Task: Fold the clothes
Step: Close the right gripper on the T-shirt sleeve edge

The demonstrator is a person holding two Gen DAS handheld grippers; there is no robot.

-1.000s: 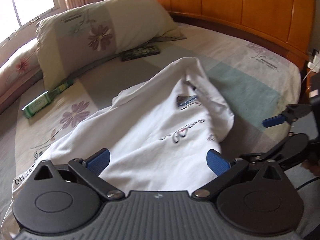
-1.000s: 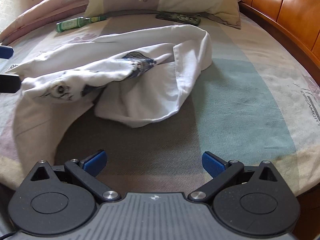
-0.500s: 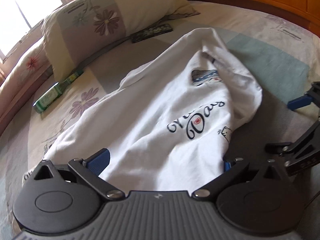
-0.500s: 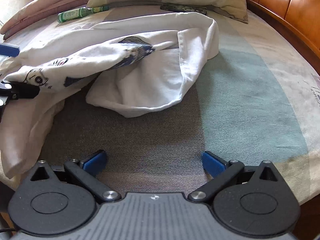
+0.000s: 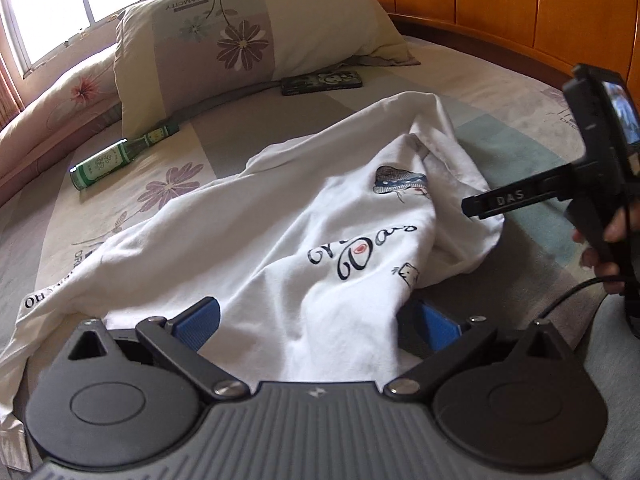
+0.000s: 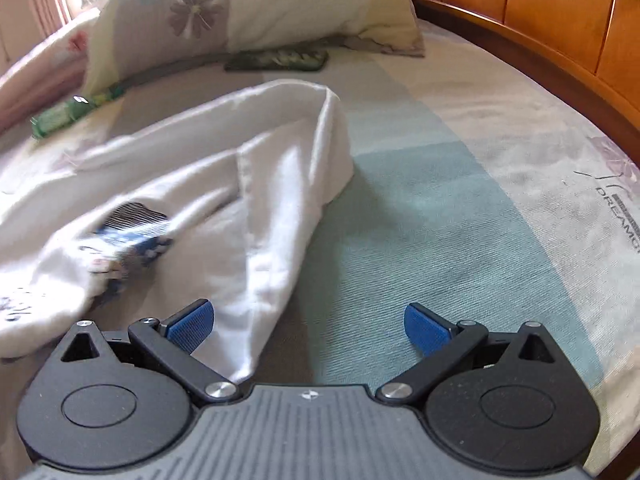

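Note:
A white T-shirt (image 5: 288, 240) with dark script and small cartoon prints lies crumpled on the bed; in the right wrist view it (image 6: 256, 184) fills the left half. My left gripper (image 5: 320, 320) is open, its blue pads either side of the shirt's near edge, cloth draped between them. My right gripper (image 6: 308, 324) is open, low over the bedsheet, its left pad at the shirt's near fold. The right gripper also shows in the left wrist view (image 5: 480, 204) at the shirt's right edge, held by a hand.
A floral pillow (image 5: 240, 32) lies at the head of the bed. A green bottle (image 5: 116, 160) and a dark flat case (image 5: 320, 82) lie on the sheet beside it. The wooden headboard (image 6: 540, 16) runs along the right. The striped sheet (image 6: 440, 220) is bare right of the shirt.
Both grippers have moved forward toward the shirt. The right gripper has risen and come in to the shirt's right edge. The shirt's front print shows more, cloth now between the left pads.

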